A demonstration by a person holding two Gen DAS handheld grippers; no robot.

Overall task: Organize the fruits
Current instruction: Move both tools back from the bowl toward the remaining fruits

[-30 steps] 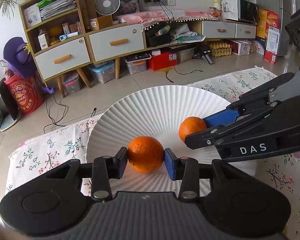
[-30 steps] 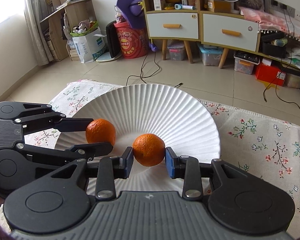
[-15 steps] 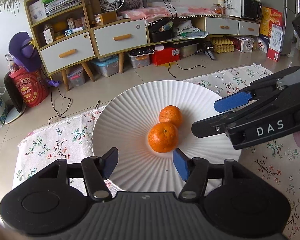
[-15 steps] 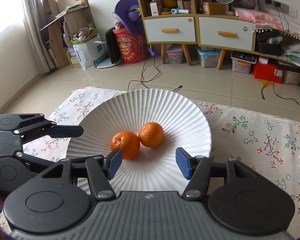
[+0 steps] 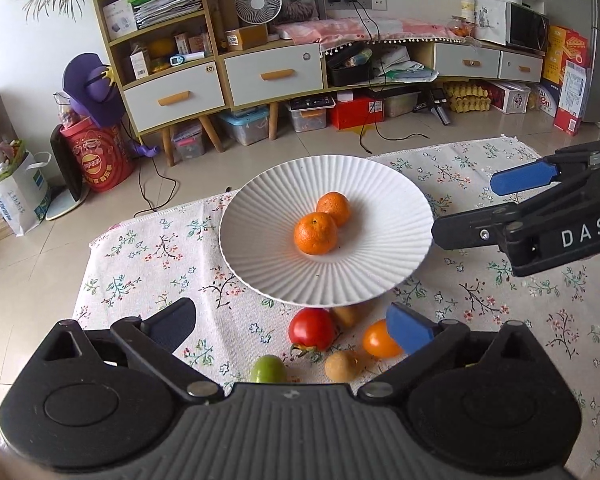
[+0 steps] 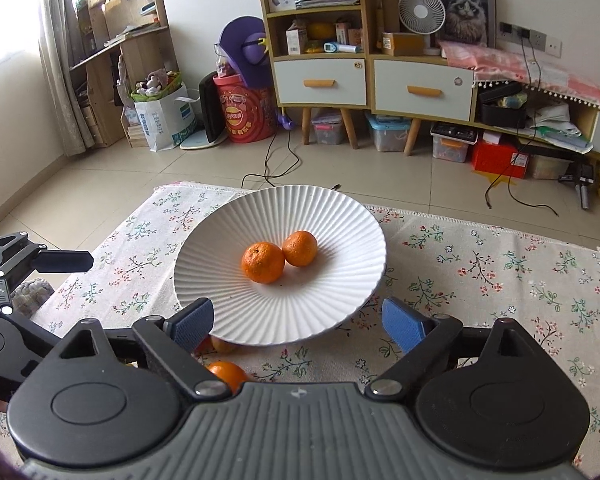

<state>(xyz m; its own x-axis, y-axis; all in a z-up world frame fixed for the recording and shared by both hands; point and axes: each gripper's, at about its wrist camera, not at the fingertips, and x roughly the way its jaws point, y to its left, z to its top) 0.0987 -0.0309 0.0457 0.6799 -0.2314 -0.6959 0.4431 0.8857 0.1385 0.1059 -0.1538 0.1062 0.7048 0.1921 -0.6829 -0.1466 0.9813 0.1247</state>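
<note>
Two oranges (image 5: 315, 233) (image 5: 333, 209) lie side by side, touching, in the middle of a white ribbed plate (image 5: 380, 280); they also show in the right wrist view (image 6: 263, 262) (image 6: 299, 248) on the plate (image 6: 300, 312). My left gripper (image 5: 296, 322) is open and empty, pulled back above the plate's near rim. My right gripper (image 6: 298, 322) is open and empty, also back from the plate; it shows at the right of the left wrist view (image 5: 466, 210). Loose on the cloth before the plate lie a red tomato (image 5: 312, 329), an orange tomato (image 5: 378, 343), a green fruit (image 5: 268, 369) and a brown fruit (image 5: 341, 366).
The floral cloth (image 5: 148, 256) covers a low table with its far edge just beyond the plate. Past it is tiled floor with cables, a cabinet with drawers (image 5: 220, 84) and storage boxes. Another small brown fruit (image 5: 346, 316) lies under the plate's rim.
Both grippers let go of their oranges, opened wide and drew back and up from the plate. The two oranges now rest together at the plate's centre. Loose fruits came into view.
</note>
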